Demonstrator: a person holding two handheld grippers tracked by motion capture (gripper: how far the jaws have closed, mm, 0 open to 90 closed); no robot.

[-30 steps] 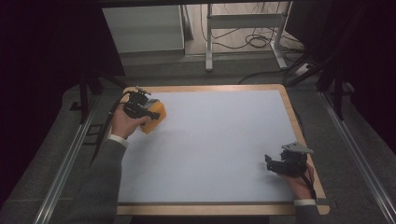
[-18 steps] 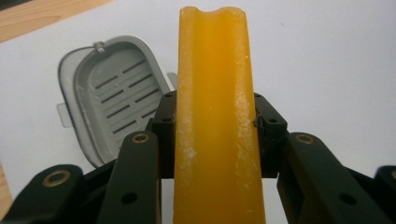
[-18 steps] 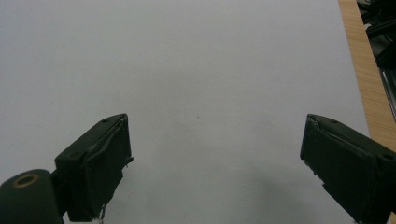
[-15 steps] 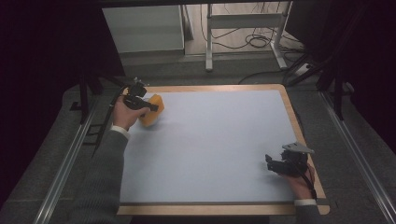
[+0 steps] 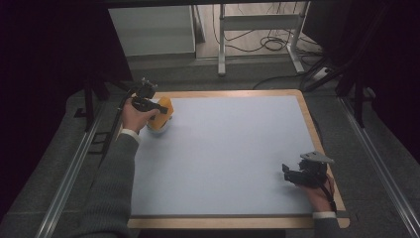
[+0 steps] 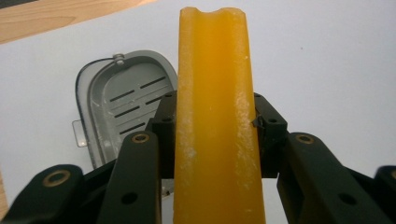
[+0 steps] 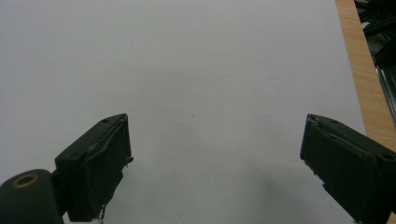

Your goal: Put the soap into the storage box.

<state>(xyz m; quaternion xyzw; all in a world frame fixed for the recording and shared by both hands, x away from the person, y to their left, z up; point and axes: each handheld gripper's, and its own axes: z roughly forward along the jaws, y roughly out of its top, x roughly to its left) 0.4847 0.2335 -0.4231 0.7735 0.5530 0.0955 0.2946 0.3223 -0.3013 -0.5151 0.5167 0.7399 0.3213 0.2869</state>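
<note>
high view: left gripper (image 5: 159, 107) at the far left corner of the table (image 5: 233, 93), clamped on an orange block (image 5: 161, 115), held over the pale blue mat (image 5: 223, 153) just inside the wooden rim. left hand (image 5: 134, 115) wrapped around the gripper body, grey sleeve (image 5: 113, 188) running down to the bottom edge. something pale just under the orange block, too small to tell here. right gripper (image 5: 292, 174) at the near right corner, well apart from the block, resting low over the mat with the right hand (image 5: 317, 194) behind it and the grey three-cornered plate (image 5: 317, 157) on top. floor, metal frame legs and cables beyond the far edge of the table.

left gripper view: orange block (image 6: 215, 116) upright between the two black jaws, pressed on both sides by the pads, a shallow groove down its face and a notch at its top end. grasping the block, then. behind and to the left of it, a grey lid (image 6: 122, 105) lying on the mat with its ribbed inner side up, slots across it and a thin wire clip at its far rim. strip of wooden table edge (image 6: 56, 16) at the top left.

right gripper view: jaws spread wide, nothing between them, released. bare mat (image 7: 196, 84) below and ahead, wooden edge (image 7: 362, 70) along the right side.
</note>
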